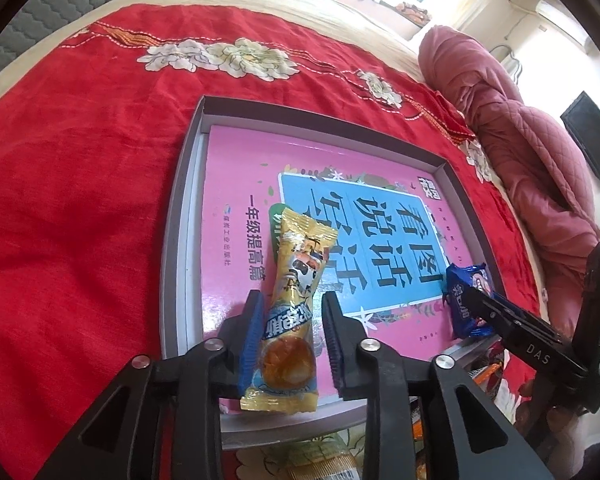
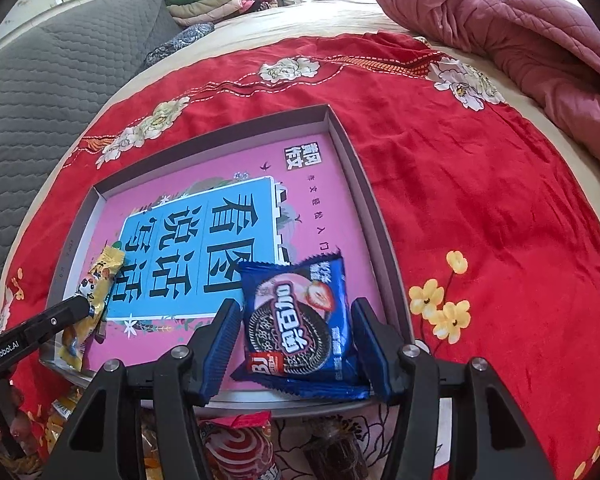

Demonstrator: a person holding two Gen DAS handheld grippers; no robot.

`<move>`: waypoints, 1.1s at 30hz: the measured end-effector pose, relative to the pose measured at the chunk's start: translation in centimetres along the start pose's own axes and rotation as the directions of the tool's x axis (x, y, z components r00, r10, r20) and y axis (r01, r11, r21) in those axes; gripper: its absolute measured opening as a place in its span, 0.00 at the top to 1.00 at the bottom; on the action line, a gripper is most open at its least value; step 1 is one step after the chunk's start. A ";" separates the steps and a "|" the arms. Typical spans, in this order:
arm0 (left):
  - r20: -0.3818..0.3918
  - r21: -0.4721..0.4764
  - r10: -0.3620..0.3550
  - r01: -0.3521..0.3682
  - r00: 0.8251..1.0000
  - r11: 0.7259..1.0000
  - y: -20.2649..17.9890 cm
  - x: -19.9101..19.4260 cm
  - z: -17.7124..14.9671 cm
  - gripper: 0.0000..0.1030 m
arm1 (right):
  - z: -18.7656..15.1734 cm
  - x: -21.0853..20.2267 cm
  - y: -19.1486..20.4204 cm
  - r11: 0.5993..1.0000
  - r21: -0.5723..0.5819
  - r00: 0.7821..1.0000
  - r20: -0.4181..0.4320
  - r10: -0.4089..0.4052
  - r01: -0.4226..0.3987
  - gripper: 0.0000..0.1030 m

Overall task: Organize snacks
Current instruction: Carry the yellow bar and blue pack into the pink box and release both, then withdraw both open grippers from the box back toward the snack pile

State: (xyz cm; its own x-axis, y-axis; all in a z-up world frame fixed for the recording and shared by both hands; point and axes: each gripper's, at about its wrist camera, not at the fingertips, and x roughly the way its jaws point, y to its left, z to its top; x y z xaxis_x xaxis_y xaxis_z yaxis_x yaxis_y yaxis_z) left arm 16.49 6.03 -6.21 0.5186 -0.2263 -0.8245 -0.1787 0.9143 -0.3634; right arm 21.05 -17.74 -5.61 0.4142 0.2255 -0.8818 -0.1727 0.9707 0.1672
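Observation:
A shallow grey box [image 1: 172, 216] [image 2: 384, 232] lies on the red bedspread, with a pink book [image 1: 236, 184] [image 2: 332, 200] lying flat inside. A yellow snack packet [image 1: 288, 312] [image 2: 96, 292] lies on the book between the open fingers of my left gripper [image 1: 290, 332], with a gap on each side. A blue cookie packet [image 2: 300, 320] [image 1: 466, 300] lies on the book between the open fingers of my right gripper [image 2: 296, 344]. Whether the pads touch it I cannot tell.
Several loose snacks lie on the bedspread in front of the box, among them a red swirl packet [image 2: 240, 444] and a dark one [image 2: 336, 452]. A pink quilt [image 2: 500, 20] is bundled at the far right, grey pillows [image 2: 40, 80] at the left.

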 end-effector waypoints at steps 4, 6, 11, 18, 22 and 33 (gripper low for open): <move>0.004 0.000 -0.002 0.002 1.000 1.000 0.0 -0.2 0.0 0.69 | 0.2 -0.4 -0.1 1.000 0.003 1.000 0.015 -0.002 0.002 0.45; 0.007 0.001 -0.007 0.007 1.000 1.000 0.0 -0.5 0.1 0.66 | 0.2 -0.7 -0.1 1.000 0.007 1.000 0.022 -0.001 0.001 0.45; 0.019 -0.001 -0.019 0.019 1.000 1.000 -0.1 -1.2 0.2 0.58 | 0.4 -1.4 -0.5 1.000 0.018 0.999 0.044 0.003 -0.004 0.45; 0.038 0.003 -0.031 0.031 0.999 1.000 -0.2 -2.5 0.5 0.50 | 0.5 -2.6 -0.9 1.000 0.026 0.997 0.071 0.013 -0.015 0.45; 0.053 0.009 -0.033 0.033 0.998 0.999 -0.3 -3.6 0.6 0.47 | 0.5 -3.5 -0.8 1.000 0.019 0.995 0.093 0.021 -0.023 0.45; 0.076 0.008 -0.031 0.030 0.997 1.000 -0.1 -5.7 0.2 0.46 | 0.2 -5.3 -0.1 0.999 -0.005 0.991 0.121 0.050 -0.049 0.45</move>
State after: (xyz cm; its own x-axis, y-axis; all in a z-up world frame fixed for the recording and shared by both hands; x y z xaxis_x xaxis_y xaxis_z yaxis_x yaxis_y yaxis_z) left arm 13.72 7.34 -1.38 0.5863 -0.2280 -0.7773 -0.1564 0.9096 -0.3848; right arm 19.05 -19.02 -0.85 0.5102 0.2817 -0.8126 -0.1973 0.9580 0.2083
